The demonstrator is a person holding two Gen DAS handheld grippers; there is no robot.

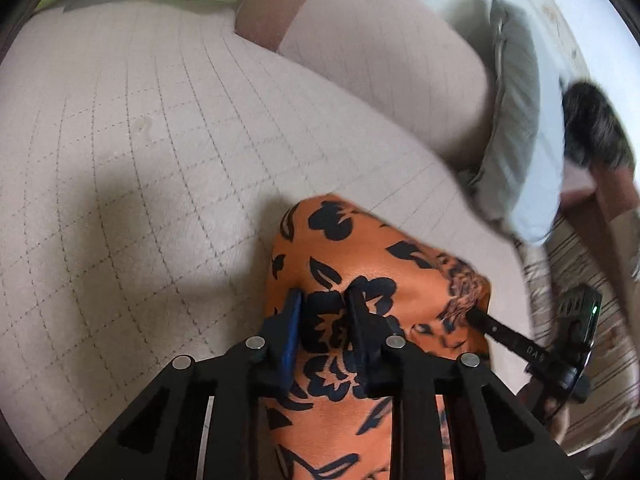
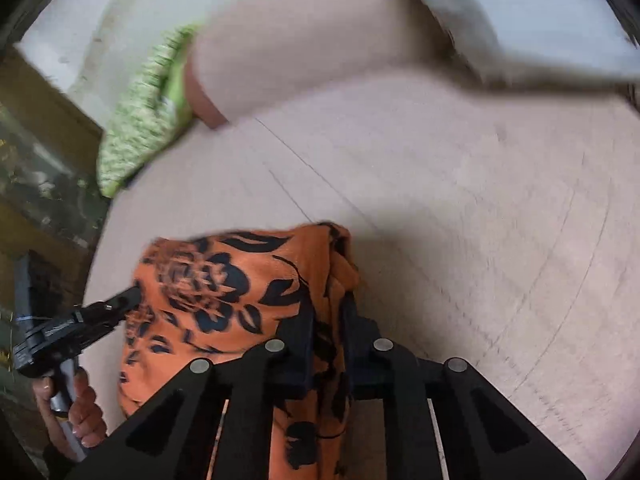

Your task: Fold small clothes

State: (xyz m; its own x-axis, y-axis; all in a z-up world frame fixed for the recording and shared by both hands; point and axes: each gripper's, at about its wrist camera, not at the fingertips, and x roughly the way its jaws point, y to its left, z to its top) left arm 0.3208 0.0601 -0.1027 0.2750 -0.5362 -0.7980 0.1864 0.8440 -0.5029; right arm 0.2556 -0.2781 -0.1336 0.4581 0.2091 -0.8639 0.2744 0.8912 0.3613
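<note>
Left wrist view: your left tool (image 1: 322, 304) is clamped on a raised fold of the cloth (image 1: 360, 248), which lies on the sofa seat (image 1: 140, 140); the right tool (image 1: 476, 316) bites its far edge.
Right wrist view: your right tool (image 2: 326, 312) pinches a bunched ridge.
Progress: you have gripped the cloth; by my judgement folding is barely begun.
Cloth: orange, dark floral print, rumpled.
</note>
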